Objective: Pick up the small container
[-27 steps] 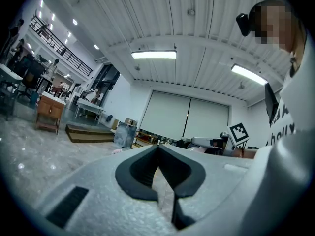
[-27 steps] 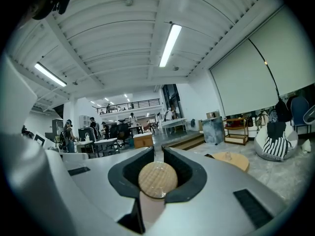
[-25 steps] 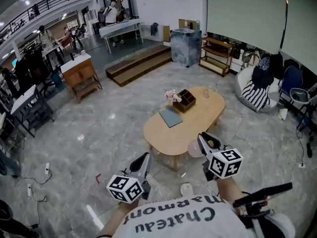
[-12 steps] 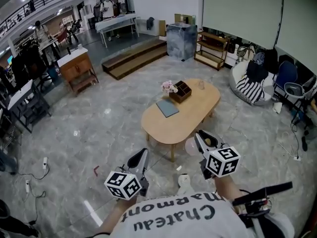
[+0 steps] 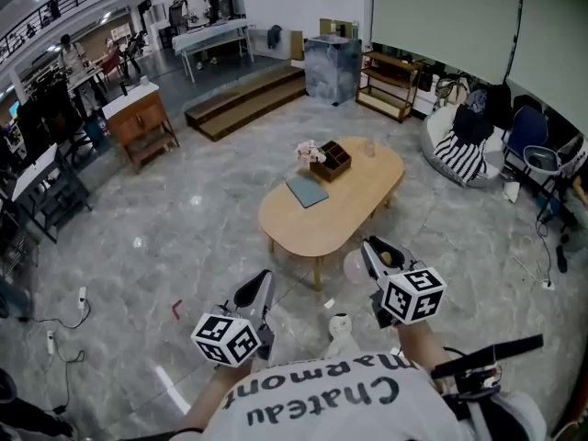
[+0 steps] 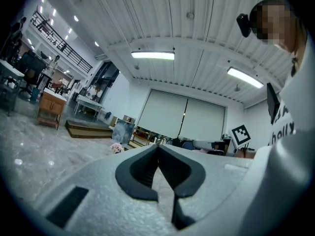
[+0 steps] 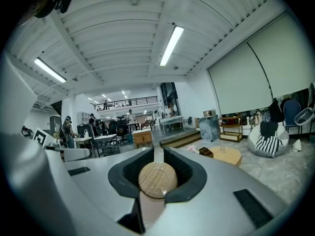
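Note:
The small container (image 5: 355, 268) has a pinkish body and a round wooden lid (image 7: 157, 180). My right gripper (image 5: 371, 248) is shut on it and holds it in the air, short of the near end of the oval wooden table (image 5: 331, 220). In the right gripper view the lid fills the gap between the jaws of that right gripper (image 7: 158, 155). My left gripper (image 5: 261, 281) hangs over the floor to the left. Its jaws meet at the tips in the left gripper view, where the left gripper (image 6: 158, 149) holds nothing.
On the table lie a brown wooden organiser (image 5: 329, 160), a bunch of pink flowers (image 5: 309, 151), a blue-grey book (image 5: 305, 190) and a glass (image 5: 368, 147). A white object (image 5: 342, 325) lies on the marble floor near my feet. Shelves, steps and desks stand further off.
Both grippers have drawn back from the table, which now sits farther up and smaller in the head view. The right gripper still holds the container.

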